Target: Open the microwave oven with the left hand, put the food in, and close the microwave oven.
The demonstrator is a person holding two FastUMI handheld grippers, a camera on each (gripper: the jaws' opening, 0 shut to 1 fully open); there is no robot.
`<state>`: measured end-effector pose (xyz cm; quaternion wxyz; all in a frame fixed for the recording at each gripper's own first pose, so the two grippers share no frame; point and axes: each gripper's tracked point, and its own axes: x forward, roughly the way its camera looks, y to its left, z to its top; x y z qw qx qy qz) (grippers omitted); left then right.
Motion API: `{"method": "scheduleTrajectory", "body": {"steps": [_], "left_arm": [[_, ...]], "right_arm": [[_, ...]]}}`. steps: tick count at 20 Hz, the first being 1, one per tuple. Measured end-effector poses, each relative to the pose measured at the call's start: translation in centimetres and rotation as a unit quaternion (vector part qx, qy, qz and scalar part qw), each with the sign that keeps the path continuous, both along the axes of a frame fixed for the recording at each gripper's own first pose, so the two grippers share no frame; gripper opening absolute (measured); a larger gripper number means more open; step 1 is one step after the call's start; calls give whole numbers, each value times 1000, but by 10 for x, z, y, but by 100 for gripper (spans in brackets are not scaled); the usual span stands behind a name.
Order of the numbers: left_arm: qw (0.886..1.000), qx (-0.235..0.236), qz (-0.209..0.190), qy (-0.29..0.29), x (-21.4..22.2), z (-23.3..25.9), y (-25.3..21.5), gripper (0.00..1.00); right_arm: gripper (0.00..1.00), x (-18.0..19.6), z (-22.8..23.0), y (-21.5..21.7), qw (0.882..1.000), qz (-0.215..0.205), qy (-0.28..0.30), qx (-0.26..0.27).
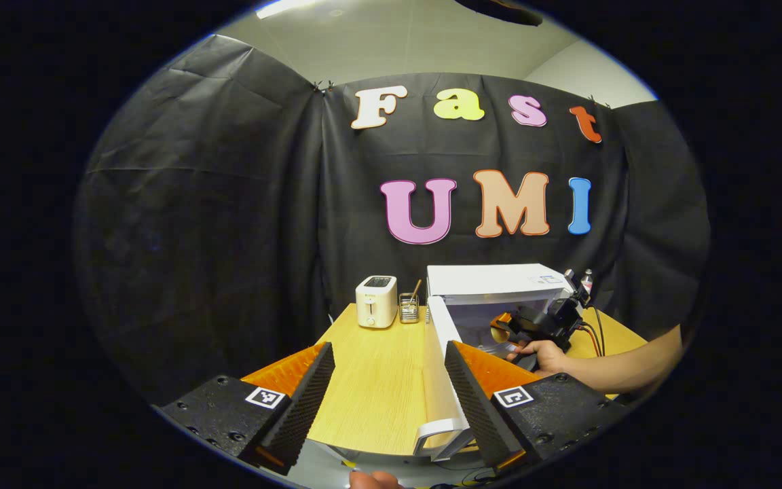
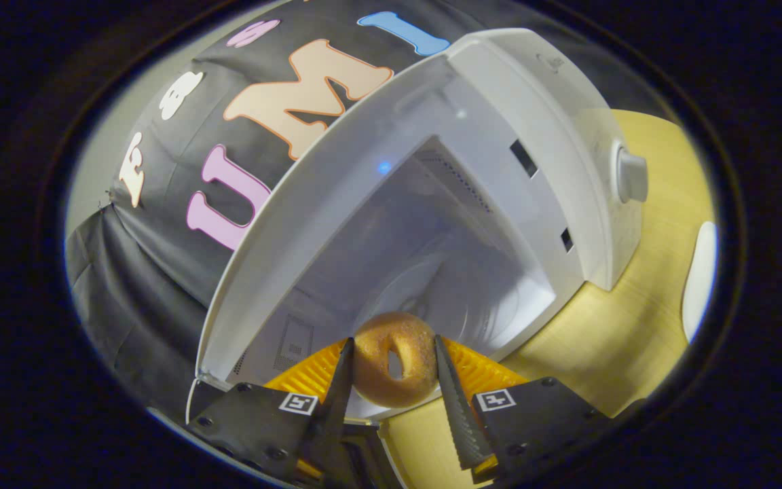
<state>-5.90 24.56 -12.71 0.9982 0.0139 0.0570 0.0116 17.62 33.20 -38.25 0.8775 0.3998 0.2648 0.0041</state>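
Right now my right gripper jaws clamp the donut at the open microwave mouth. Left gripper jaws wide, empty, above the counter.

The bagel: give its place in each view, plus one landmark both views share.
Left gripper view: the bagel shows small, right of centre, at the microwave's open mouth, held in the right gripper.
Right gripper view: the bagel sits bottom centre, between this gripper's fingers.
Shared landmark: the open white microwave.
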Motion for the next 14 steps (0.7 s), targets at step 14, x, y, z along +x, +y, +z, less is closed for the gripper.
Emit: {"method": "scheduleTrajectory", "body": {"steps": [14], "left_arm": [[999, 18, 16, 36, 1, -15, 22, 96]], "right_arm": [[63, 35, -27, 9, 998, -66, -6, -21]]}}
